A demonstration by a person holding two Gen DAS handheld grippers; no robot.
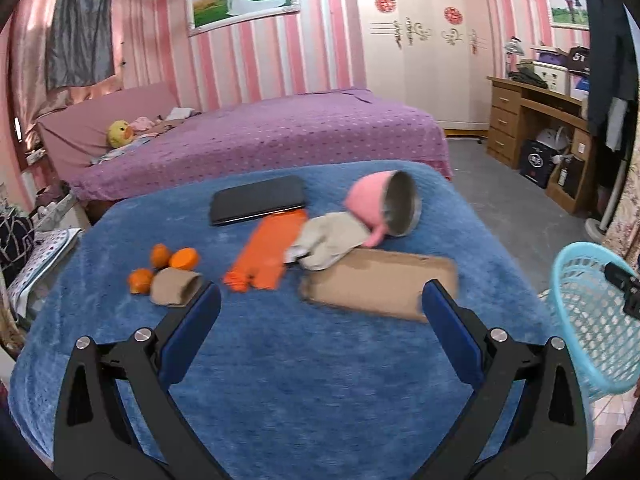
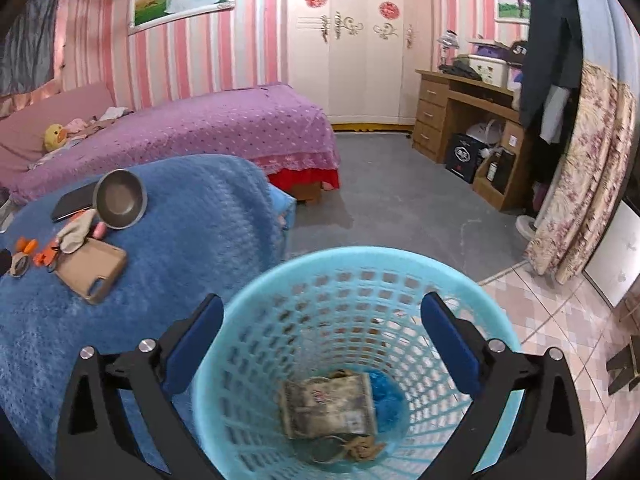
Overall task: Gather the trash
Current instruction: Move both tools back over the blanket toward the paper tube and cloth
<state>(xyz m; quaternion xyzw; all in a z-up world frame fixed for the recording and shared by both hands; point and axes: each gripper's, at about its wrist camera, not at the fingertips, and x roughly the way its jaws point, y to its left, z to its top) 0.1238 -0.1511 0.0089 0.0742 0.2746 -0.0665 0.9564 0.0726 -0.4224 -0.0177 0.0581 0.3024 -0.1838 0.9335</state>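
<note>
- Blanket (image 1: 280, 360), blue, spreads under and ahead of my left gripper (image 1: 320, 304); everything yet to sort lies on it beyond the fingertips.
- Basket (image 2: 248, 312), pale blue mesh, sits directly below my right gripper (image 2: 322, 316), its rim running between and around the two fingers; from the left view it stands off past the right finger.
- Cardboard (image 1: 380, 284) lies flat just ahead of my left gripper's right finger, nearly touching its tip.
- Cup (image 1: 384, 204), pink with a metal inside, lies tipped over beyond the cardboard, with a beige rag (image 1: 332, 244) and an orange cloth (image 1: 268, 256) beside it.
- Packet (image 2: 328, 404), crumpled, rests at the basket's bottom, well below my right fingers, next to some blue wrapping.
- Oranges (image 1: 164, 264) and a small brown scrap (image 1: 176, 288) sit just beyond my left finger.
- Both grippers stand wide with nothing between the pads.
- I judge a drop done on the right and a fresh pick due on the left: likely the cardboard or the scrap, which calls for lowering the fingers to straddle a thin edge on soft pile.
</note>
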